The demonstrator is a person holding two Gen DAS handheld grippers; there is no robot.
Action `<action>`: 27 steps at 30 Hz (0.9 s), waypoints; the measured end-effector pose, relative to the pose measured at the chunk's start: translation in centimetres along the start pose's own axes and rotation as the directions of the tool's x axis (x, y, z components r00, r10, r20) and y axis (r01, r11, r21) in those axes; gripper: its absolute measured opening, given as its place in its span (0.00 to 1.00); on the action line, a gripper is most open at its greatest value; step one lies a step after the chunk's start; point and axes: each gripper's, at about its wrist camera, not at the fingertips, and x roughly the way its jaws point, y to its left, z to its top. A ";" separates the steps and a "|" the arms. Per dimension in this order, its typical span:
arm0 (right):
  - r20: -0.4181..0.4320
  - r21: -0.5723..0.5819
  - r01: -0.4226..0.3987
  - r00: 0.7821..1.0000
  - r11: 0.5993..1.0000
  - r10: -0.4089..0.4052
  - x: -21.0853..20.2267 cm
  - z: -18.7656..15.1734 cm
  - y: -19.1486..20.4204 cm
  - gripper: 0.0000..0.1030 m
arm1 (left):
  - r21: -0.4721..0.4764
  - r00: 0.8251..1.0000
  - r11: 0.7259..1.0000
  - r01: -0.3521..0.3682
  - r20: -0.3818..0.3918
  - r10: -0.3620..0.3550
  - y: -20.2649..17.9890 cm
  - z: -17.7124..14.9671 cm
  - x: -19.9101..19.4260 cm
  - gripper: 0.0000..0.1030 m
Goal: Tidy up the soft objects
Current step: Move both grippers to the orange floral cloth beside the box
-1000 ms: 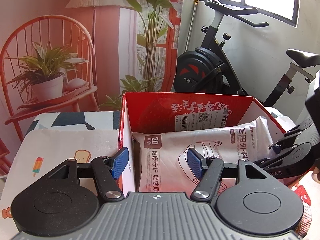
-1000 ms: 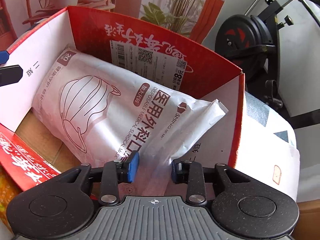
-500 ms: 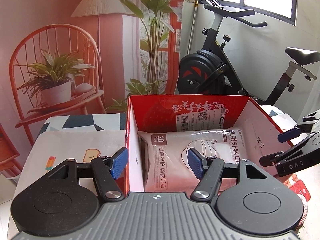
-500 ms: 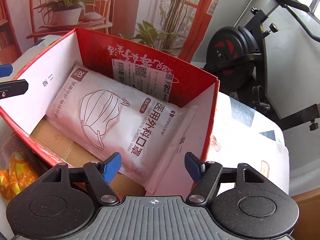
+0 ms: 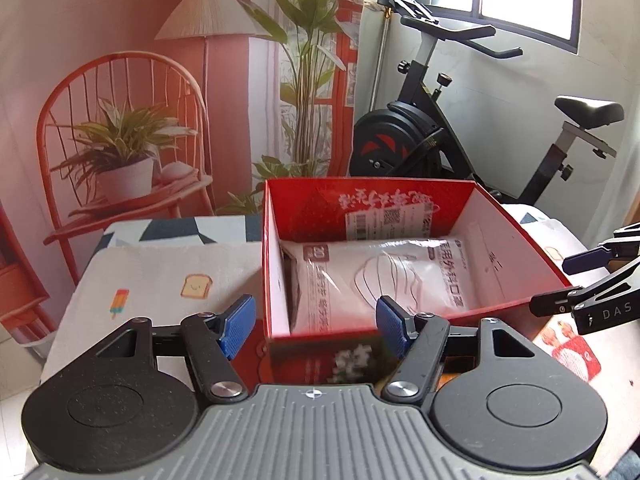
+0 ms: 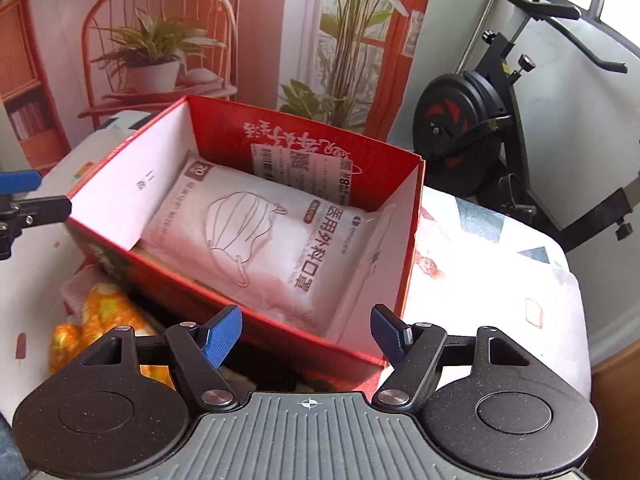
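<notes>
A white pack of surgical masks (image 6: 272, 240) lies flat inside the red cardboard box (image 6: 412, 216); it also shows in the left wrist view (image 5: 384, 276) in the box (image 5: 272, 248). My right gripper (image 6: 306, 332) is open and empty, above the box's near right corner. My left gripper (image 5: 316, 322) is open and empty, in front of the box's near left corner. An orange and yellow soft cloth (image 6: 100, 316) with a pink piece lies on the table left of the box's near side.
The box stands on a table with a white printed cloth (image 5: 160, 272). An exercise bike (image 5: 420, 136) stands behind the table. A red chair with a potted plant (image 5: 120, 160) stands at the back left. A red printed bag (image 5: 568, 348) lies right of the box.
My right gripper let go of the mask pack, opened and pulled back and up. The pack settled flat in the box. My left gripper also drew back from the box.
</notes>
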 end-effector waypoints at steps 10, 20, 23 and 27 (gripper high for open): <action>0.101 0.098 -0.084 0.992 0.992 0.074 -1.9 -6.7 2.2 0.62 | -0.048 0.994 0.994 0.094 -0.052 -0.097 0.3 -5.7 -1.5 0.67; 0.276 0.269 -0.119 0.960 0.956 0.042 -2.8 -13.8 4.6 0.57 | -0.166 0.987 0.978 0.127 -0.073 -0.140 0.3 -11.8 -1.3 0.67; 0.360 0.322 -0.149 0.933 0.935 0.025 -3.4 -16.7 5.2 0.58 | -0.220 0.986 0.966 0.139 -0.060 -0.156 0.6 -13.4 -1.4 0.67; 0.355 0.286 -0.115 0.935 0.951 0.006 -2.7 -18.9 6.3 0.57 | -0.236 0.985 0.962 0.139 -0.062 -0.158 0.8 -14.3 -1.3 0.67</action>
